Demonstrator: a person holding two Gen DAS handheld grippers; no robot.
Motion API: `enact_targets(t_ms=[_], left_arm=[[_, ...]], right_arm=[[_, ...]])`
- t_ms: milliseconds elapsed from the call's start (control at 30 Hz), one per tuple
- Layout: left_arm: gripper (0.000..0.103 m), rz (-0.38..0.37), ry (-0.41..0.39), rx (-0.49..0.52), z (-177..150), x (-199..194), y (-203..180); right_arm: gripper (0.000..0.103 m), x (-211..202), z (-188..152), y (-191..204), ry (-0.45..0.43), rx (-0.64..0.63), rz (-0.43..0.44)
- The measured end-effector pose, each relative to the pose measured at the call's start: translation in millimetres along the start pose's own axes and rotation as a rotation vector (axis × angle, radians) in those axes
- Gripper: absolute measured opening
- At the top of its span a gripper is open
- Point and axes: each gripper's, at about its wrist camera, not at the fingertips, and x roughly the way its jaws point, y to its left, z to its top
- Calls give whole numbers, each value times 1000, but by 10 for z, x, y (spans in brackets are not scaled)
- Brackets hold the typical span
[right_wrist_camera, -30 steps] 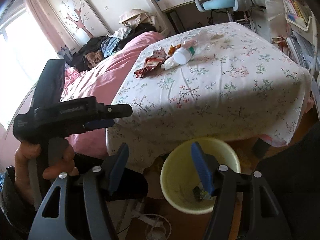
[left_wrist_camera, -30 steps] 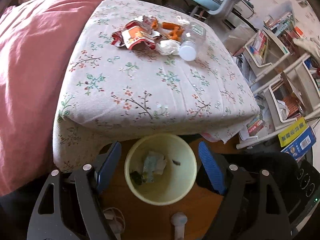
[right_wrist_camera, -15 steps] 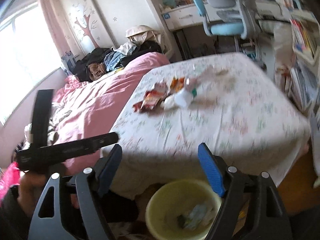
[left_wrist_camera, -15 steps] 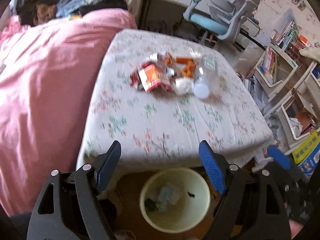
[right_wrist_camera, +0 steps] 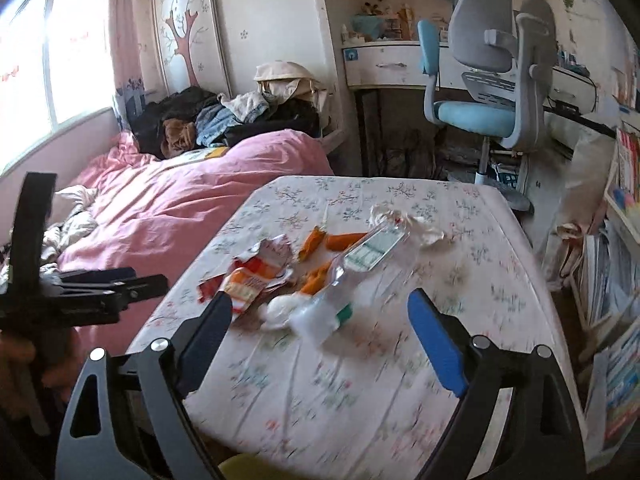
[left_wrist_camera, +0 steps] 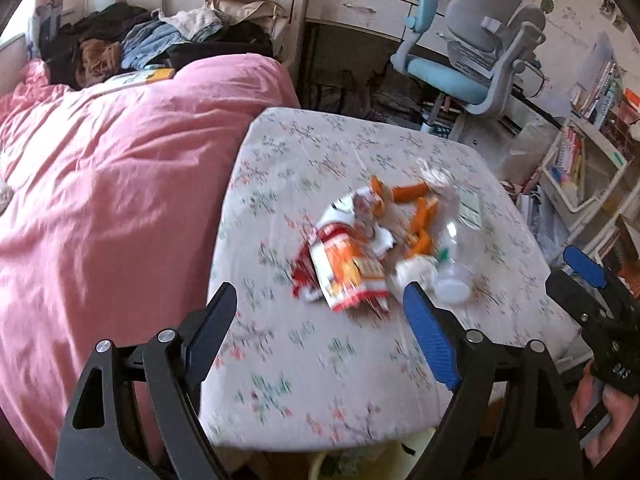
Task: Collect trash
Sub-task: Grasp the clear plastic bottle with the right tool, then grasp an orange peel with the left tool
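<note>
A heap of trash lies on the floral-cloth table: a red-orange snack wrapper, orange wrappers, a crumpled white tissue and a clear plastic bottle lying on its side. My left gripper hangs short of the heap, its jaws opening and with nothing between them. My right gripper faces the bottle, wrapper and tissue, its jaws also opening and empty. Only slivers of the yellow bin show under the table's near edge.
A pink quilted bed borders the table on the left, with piled clothes behind. A blue-grey chair and desk stand beyond. Book shelves crowd the right. A hand holds the right gripper.
Both views have swung up from the yellow bin to the tabletop, and the bin has slid to the bottom edge. Both grippers have moved toward the trash heap, and the right jaws stand wider.
</note>
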Motion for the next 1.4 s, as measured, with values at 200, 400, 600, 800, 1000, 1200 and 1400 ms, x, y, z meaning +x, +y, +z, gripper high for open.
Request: enact_targets(t_ms=[200, 400, 600, 800, 1000, 1200, 1400], left_arm=[[82, 26, 49, -21, 164, 272, 55], [82, 18, 67, -1, 211, 391, -14], [82, 1, 79, 14, 282, 465, -88], [82, -26, 55, 20, 627, 655, -196], [82, -63, 111, -71, 1063, 1162, -238], [82, 22, 231, 117, 1139, 1758, -631], [69, 69, 316, 241, 989, 2138, -808]], right_arm=[[86, 310, -13, -167, 99, 153, 63], [86, 518, 17, -241, 134, 234, 69], [86, 851, 59, -506, 177, 395, 66], [86, 1193, 154, -613, 192, 436, 27], [86, 1382, 134, -669, 232, 395, 24], [84, 1358, 188, -843, 259, 385, 3], [81, 1364, 207, -992, 281, 416, 28]])
